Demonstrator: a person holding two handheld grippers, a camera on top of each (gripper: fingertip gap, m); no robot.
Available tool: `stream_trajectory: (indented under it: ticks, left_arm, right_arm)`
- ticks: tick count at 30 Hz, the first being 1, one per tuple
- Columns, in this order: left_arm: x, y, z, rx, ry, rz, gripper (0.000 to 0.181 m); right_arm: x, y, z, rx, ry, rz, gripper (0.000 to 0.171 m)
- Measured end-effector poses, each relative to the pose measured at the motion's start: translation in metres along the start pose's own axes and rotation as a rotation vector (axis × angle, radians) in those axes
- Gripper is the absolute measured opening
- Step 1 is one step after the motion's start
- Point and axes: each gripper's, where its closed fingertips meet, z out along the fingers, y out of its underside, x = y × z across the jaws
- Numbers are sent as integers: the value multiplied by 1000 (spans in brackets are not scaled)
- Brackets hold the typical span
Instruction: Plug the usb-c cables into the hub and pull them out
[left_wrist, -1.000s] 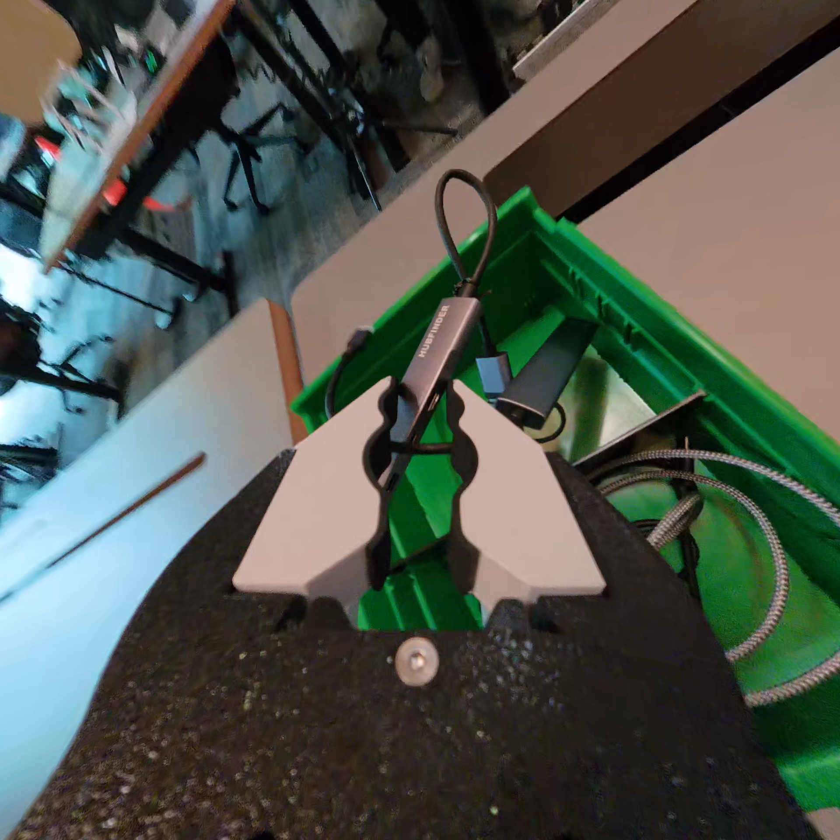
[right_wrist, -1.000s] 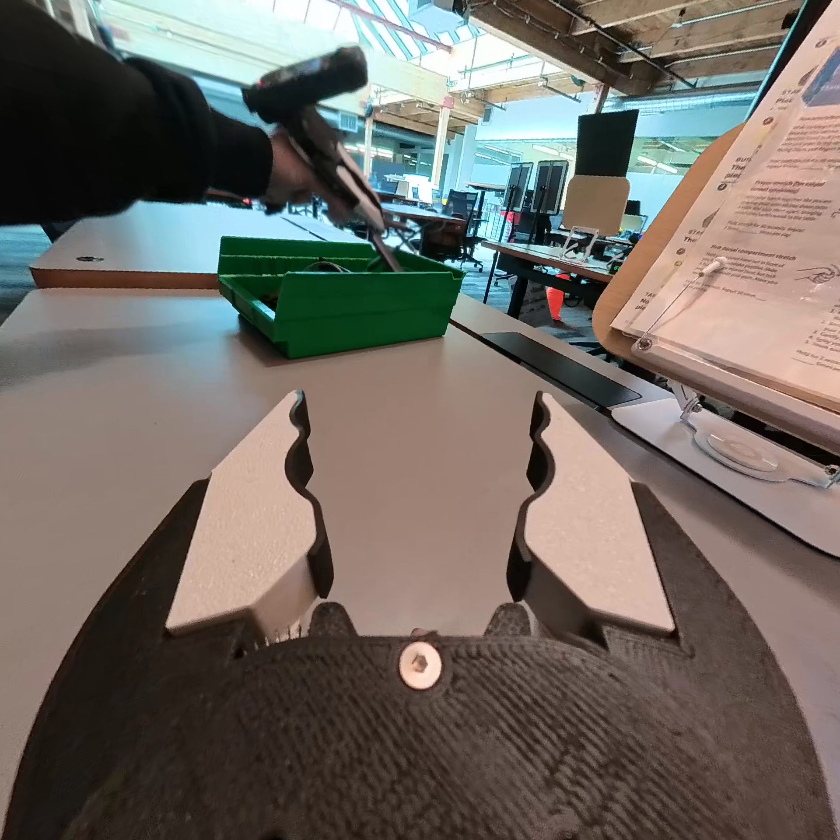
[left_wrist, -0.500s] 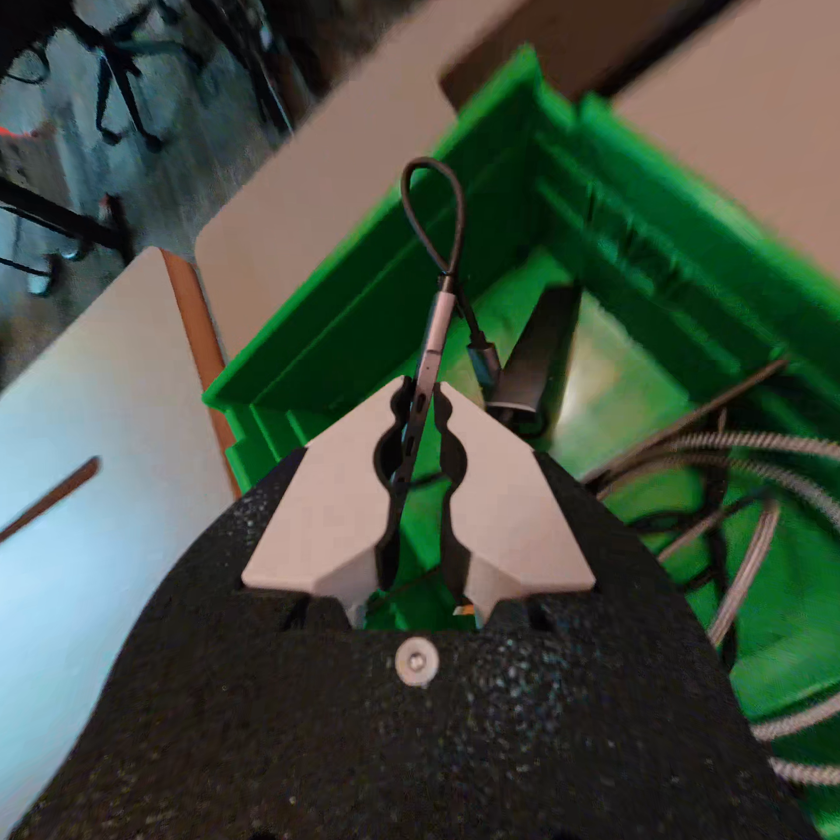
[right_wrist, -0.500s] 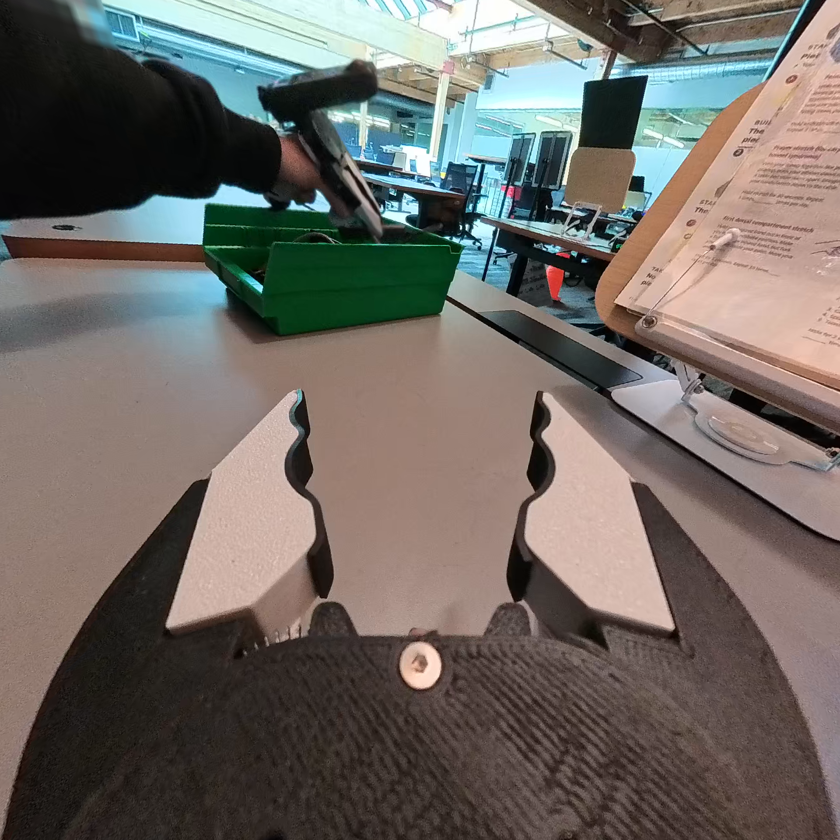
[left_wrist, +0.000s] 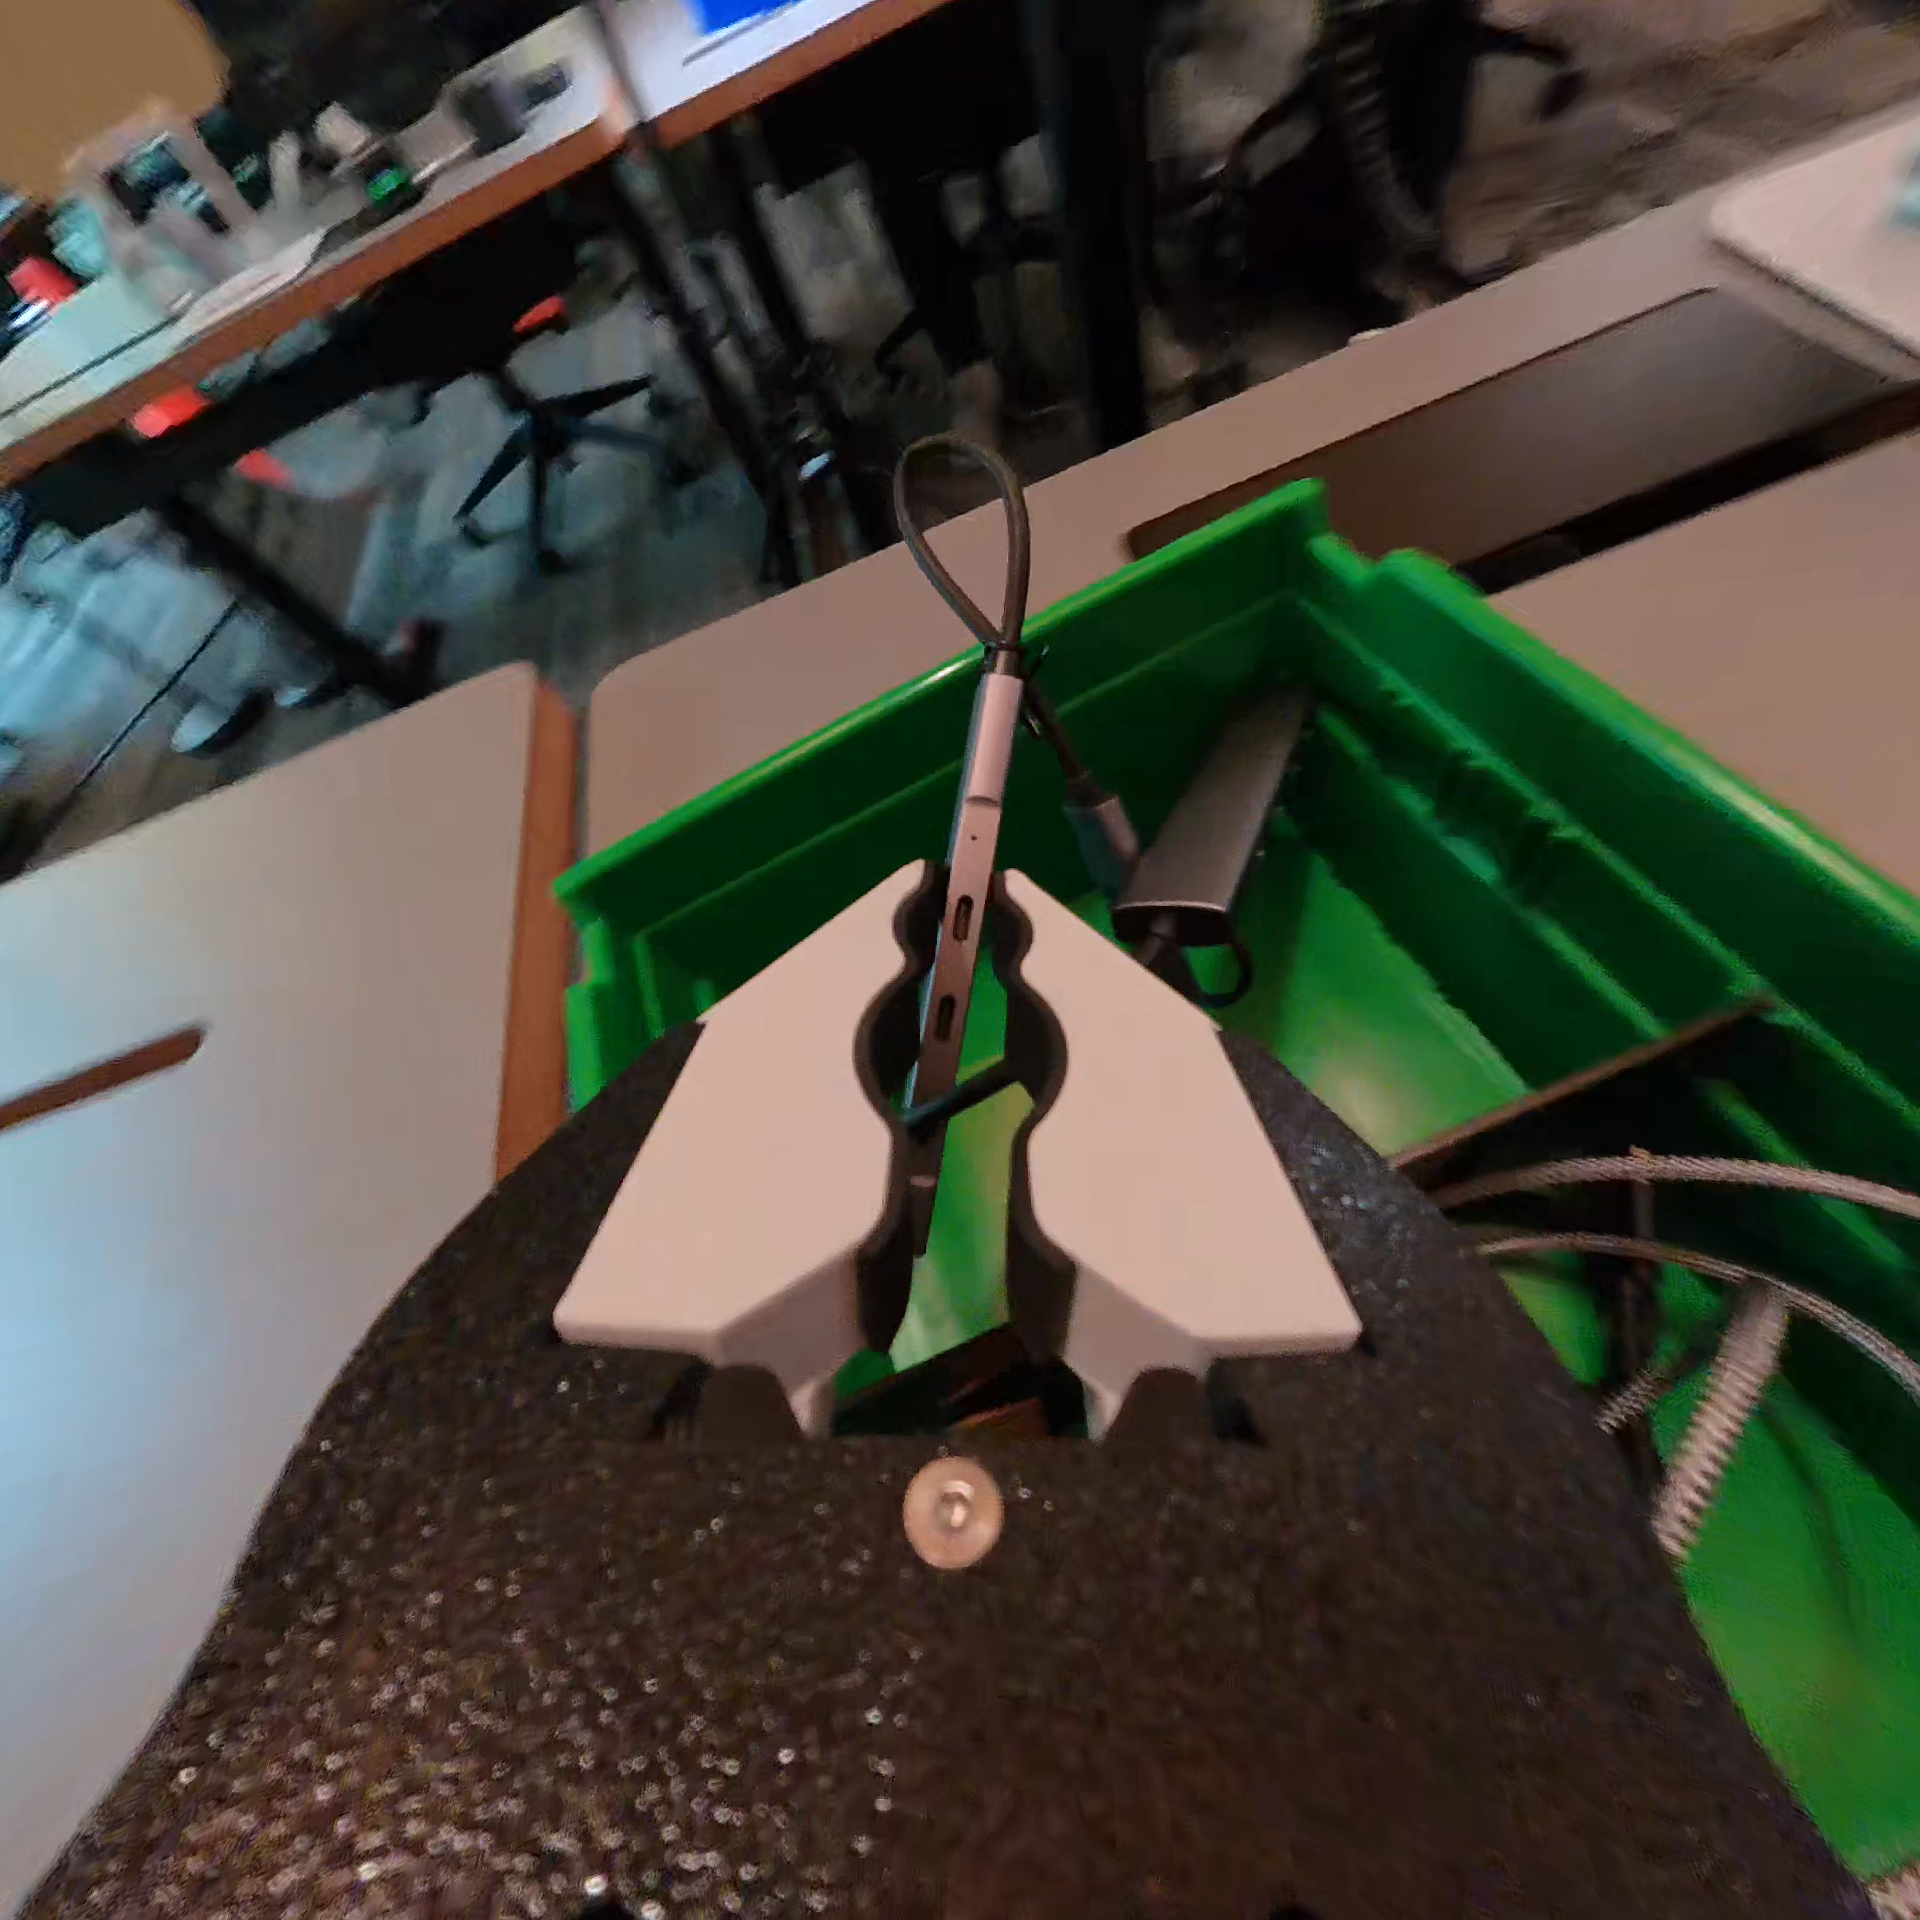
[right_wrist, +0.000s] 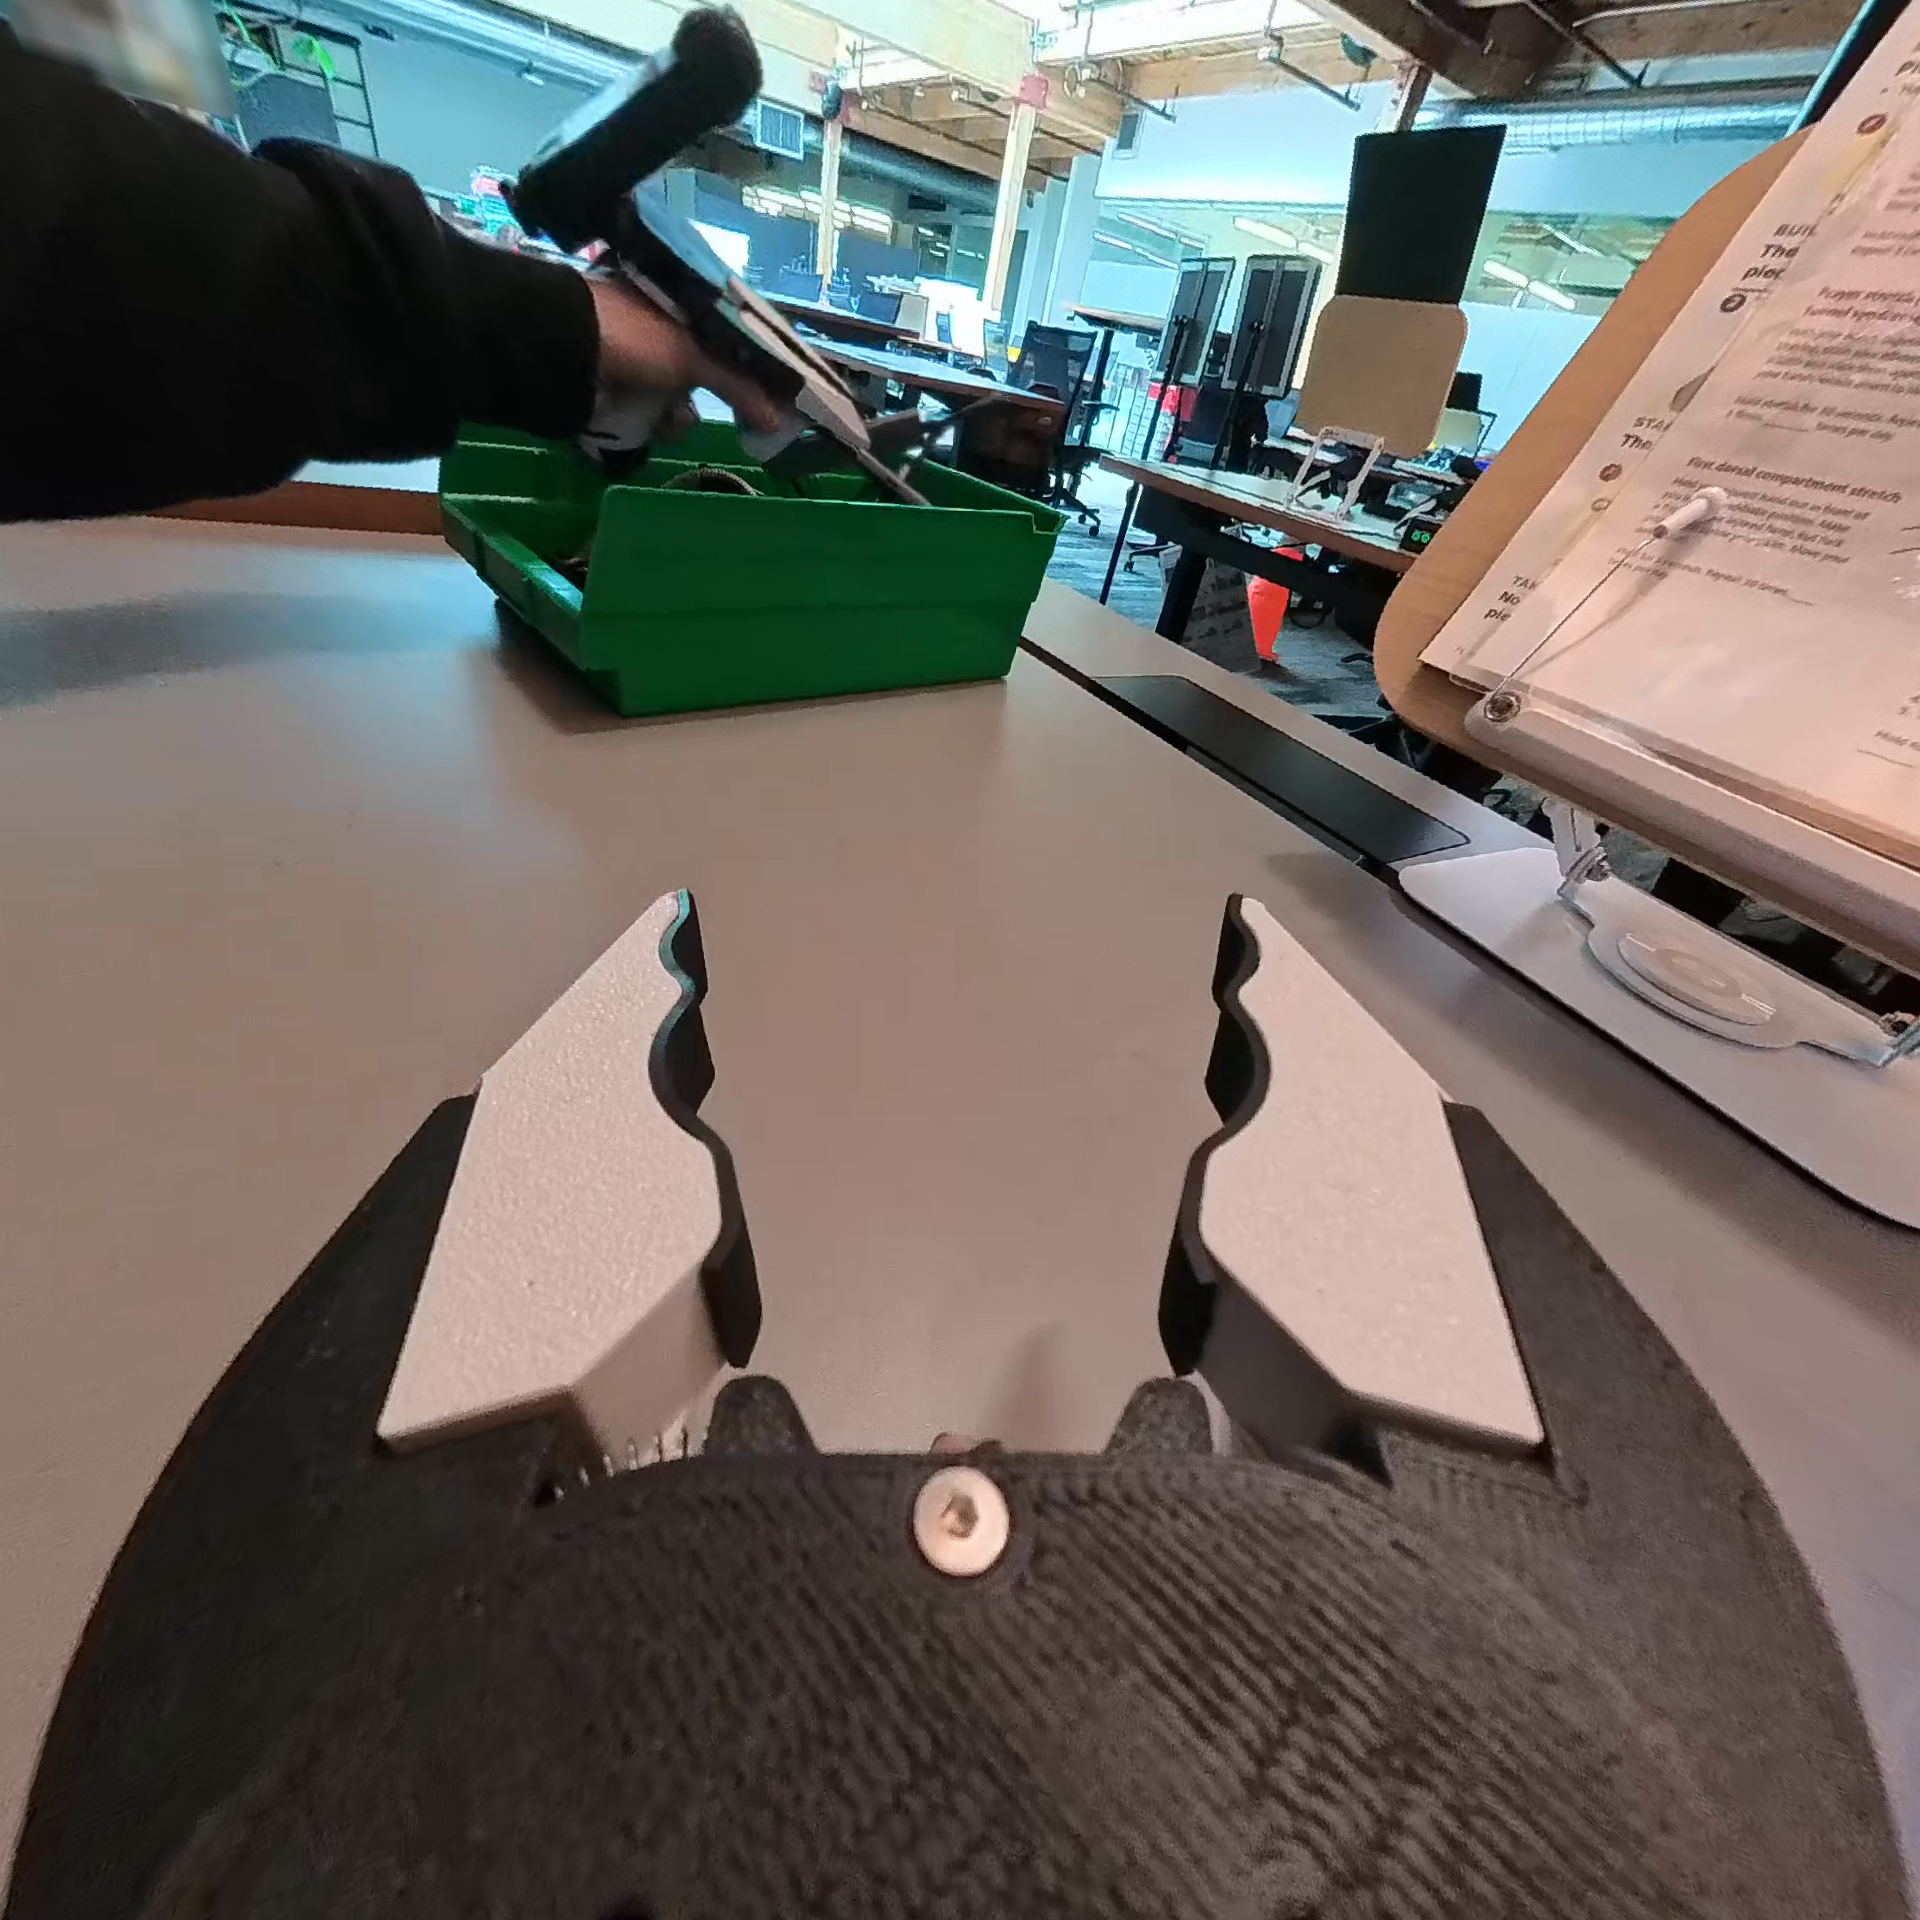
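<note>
Presently the left gripper (left_wrist: 961, 894) clamps the hub (left_wrist: 971, 883) edge-on above the green bin (left_wrist: 1558, 790); lift it clear to the tabletop (right_wrist: 935, 831) at 6 o'clock, keeping ports exposed for the wide, empty right gripper (right_wrist: 961, 935).

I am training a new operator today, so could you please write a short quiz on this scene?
1. True or false: the left gripper is shut on the grey USB-C hub.
2. Is the right gripper open or shut?
3. Where does the second, dark hub lie: A in the green bin, B on the table?

Key: 1 true; 2 open; 3 A.
</note>
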Motion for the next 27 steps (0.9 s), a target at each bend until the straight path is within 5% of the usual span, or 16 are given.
stream_trajectory:
  ticks: [1, 6, 9, 11, 13, 16, 23, 27]
  left_arm:
    - [-10, 8, 1, -49, -63, 3, 7]
    - [-29, 45, 4, -351, -243, 229, 7]
    - [-23, 42, 10, -365, -209, -70, 7]
    - [-16, 19, 16, -212, -108, -405, 7]
    - [-10, -7, 16, -41, -25, -499, 6]
    - [-7, -28, 8, 111, -27, -356, 6]
    - [-21, -85, -39, 477, -22, -383, 6]
    - [2, -123, -70, 463, -81, -7, 6]
  right_arm:
    - [0, 0, 0, -1, 1, -5, 98]
    - [0, 0, 0, -3, 6, -12, 98]
    - [-1, 0, 0, -5, 1, -20, 98]
    - [-2, 1, 1, -7, 1, -22, 98]
    - [0, 1, 0, -7, 8, -24, 98]
    - [5, 1, -1, -3, 22, -14, 98]
    - [3, -3, -1, 14, 18, -10, 98]
    - [4, -13, -3, 58, 14, 39, 100]
